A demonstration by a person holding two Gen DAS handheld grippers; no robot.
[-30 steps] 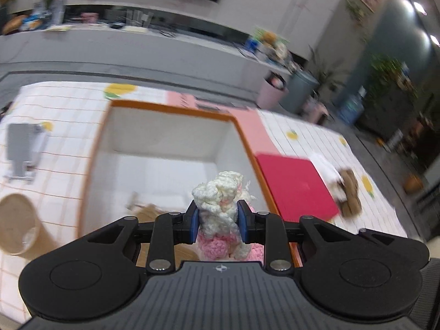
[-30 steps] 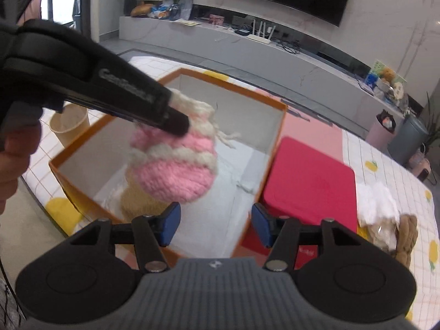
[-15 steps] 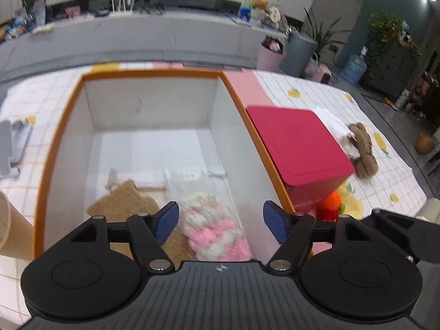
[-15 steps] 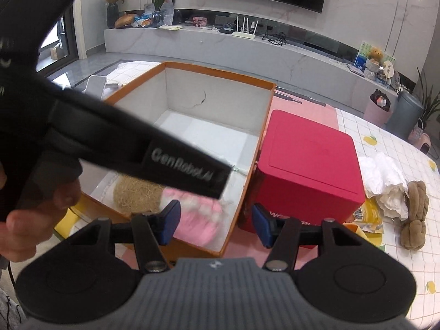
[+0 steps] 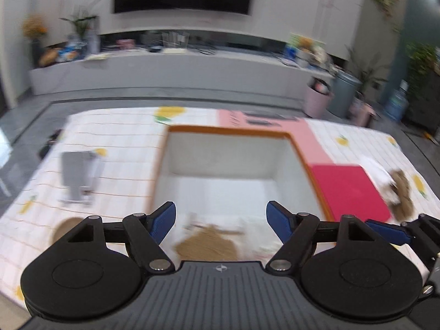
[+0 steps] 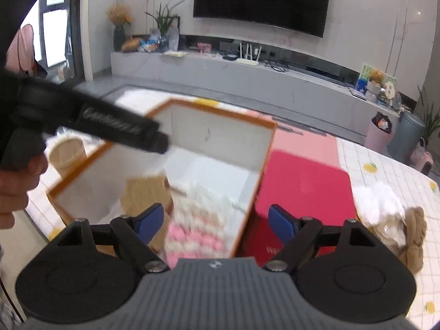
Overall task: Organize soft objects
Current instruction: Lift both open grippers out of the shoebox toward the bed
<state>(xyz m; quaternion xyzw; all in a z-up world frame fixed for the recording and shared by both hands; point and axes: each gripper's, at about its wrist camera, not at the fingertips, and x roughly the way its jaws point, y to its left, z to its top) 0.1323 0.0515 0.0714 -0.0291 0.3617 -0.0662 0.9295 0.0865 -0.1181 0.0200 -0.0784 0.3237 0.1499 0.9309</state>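
The pink-and-cream crocheted soft toy lies on the white floor of the open orange-rimmed cardboard box, near its front right corner and just beside a flat tan woven piece that also rests in the box. That toy looks stowed, so the step in hand appears to be the let-go and the pull-away before the next item.

The left gripper hovers above the box's near end with its blue-padded fingers spreading wide; nothing sits between them and they touch nothing. The right gripper hangs over the box's right wall, its fingers likewise widening and empty, the toy only seen below through the gap.

Outward, a red lidded box stands against the orange box's right side on the checked tablecloth of the table. Beyond it lie a white crumpled cloth and a brown plush toy, touching each other. These look like the remaining soft things; the next move probably calls for the right gripper to swing rightward past the red box and descend on one of them with fingers kept apart.
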